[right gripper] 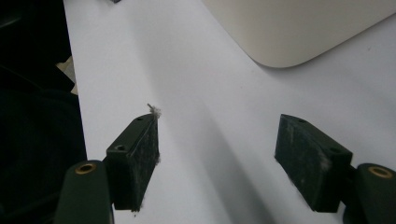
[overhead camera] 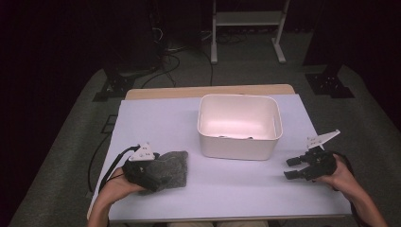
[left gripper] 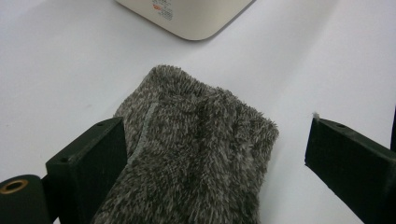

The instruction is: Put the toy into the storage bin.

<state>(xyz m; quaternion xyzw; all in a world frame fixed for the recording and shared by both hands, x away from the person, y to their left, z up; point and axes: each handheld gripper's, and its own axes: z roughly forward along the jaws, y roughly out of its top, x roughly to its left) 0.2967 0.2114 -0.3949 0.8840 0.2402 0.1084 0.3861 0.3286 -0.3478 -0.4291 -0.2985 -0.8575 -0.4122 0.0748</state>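
Observation:
A grey fuzzy cloth (overhead camera: 172,165) lies folded on the white table, front left. My left gripper (overhead camera: 153,176) rests over its left end. In the left gripper view the cloth (left gripper: 196,154) sits between the wide-apart jaws of the left gripper (left gripper: 215,126); one jaw touches its edge and the other stands well apart from it. A white tub (overhead camera: 239,146) stands at the middle of the table. To its right, my right gripper (overhead camera: 288,169) hovers low over the table, open with nothing in it. In the right gripper view, bare tabletop lies between the jaws of the right gripper (right gripper: 218,120).
The tub's corner (left gripper: 187,18) lies just beyond the cloth, and the tub wall (right gripper: 299,28) is ahead of the right gripper. The table edge (right gripper: 74,107) drops off to dark floor at the left in the right gripper view. Stands and cables sit behind the table.

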